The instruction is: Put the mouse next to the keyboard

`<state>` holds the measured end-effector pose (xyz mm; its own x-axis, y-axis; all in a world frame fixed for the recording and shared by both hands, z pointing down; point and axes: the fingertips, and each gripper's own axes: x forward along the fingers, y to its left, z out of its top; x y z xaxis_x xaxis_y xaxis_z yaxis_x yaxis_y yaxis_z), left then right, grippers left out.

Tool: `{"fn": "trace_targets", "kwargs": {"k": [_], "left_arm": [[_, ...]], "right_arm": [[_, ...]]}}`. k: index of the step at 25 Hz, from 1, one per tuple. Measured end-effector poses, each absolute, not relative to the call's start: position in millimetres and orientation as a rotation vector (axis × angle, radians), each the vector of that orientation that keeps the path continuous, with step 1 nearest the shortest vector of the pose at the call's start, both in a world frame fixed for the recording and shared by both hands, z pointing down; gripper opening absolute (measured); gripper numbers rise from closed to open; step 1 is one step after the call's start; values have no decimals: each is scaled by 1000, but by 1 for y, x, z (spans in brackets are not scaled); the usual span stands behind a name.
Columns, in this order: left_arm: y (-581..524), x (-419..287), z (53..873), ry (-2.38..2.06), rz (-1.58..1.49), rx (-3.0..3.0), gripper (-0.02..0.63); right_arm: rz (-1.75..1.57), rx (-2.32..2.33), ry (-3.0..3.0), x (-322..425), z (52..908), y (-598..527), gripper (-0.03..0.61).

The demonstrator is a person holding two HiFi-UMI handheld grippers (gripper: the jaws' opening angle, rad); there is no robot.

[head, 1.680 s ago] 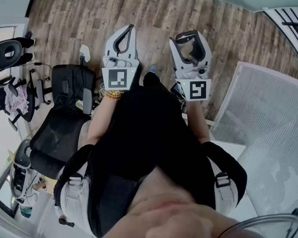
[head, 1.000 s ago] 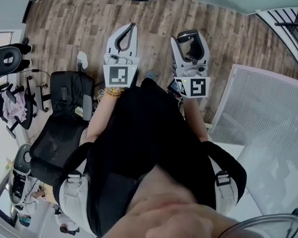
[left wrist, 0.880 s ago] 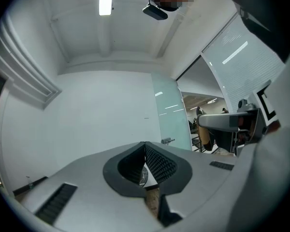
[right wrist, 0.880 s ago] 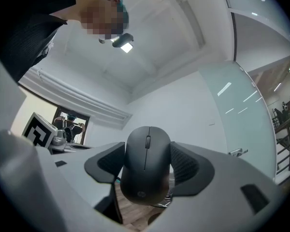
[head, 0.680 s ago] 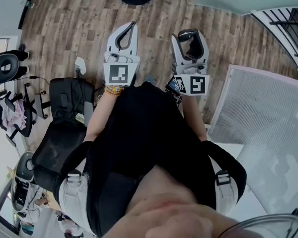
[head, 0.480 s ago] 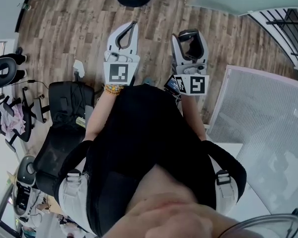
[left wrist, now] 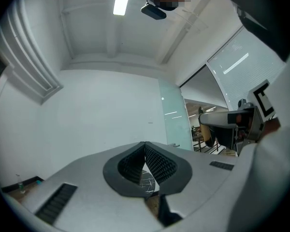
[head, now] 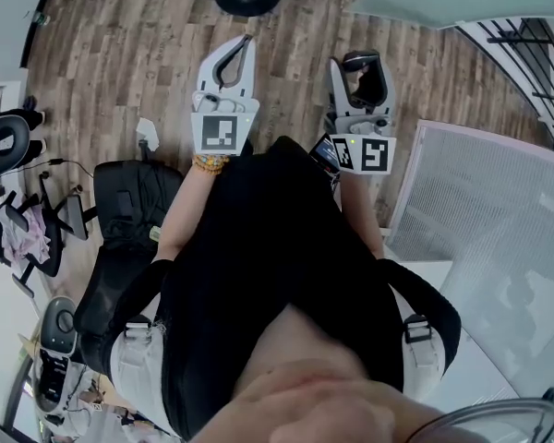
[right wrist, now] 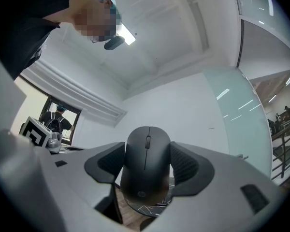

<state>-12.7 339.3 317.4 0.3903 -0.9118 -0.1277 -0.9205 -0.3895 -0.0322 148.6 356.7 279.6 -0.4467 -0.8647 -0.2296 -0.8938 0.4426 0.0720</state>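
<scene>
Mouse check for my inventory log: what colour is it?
Black; the mouse shows best in the right gripper view.

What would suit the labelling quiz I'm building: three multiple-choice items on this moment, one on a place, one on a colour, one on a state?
1. Of the left tongs and the right tongs, which has the black plastic computer mouse between its jaws? A left; B right; C neither.
2. The plank floor looks: A brown; B green; C red.
3. The left tongs' jaws are: A wide apart; B shut on a cable; C together, with nothing held.

Key:
1 B: the right gripper view shows the mouse clamped between the two pads.
2 A: the head view shows brown wood grain.
3 C: the left gripper view shows the tips meeting with nothing between them.
</scene>
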Motion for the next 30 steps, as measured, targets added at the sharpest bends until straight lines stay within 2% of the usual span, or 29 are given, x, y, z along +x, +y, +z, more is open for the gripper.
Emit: {"fn": "trace_targets", "kwargs": {"k": [15, 30], "left_arm": [[286, -42, 322, 1672, 128, -2543, 14], [162, -28, 319, 1667, 2, -2485, 14]], "right_arm": [[306, -1647, 2480, 147, 279, 300, 293], [243, -1638, 2397, 176, 287, 154, 293]]}}
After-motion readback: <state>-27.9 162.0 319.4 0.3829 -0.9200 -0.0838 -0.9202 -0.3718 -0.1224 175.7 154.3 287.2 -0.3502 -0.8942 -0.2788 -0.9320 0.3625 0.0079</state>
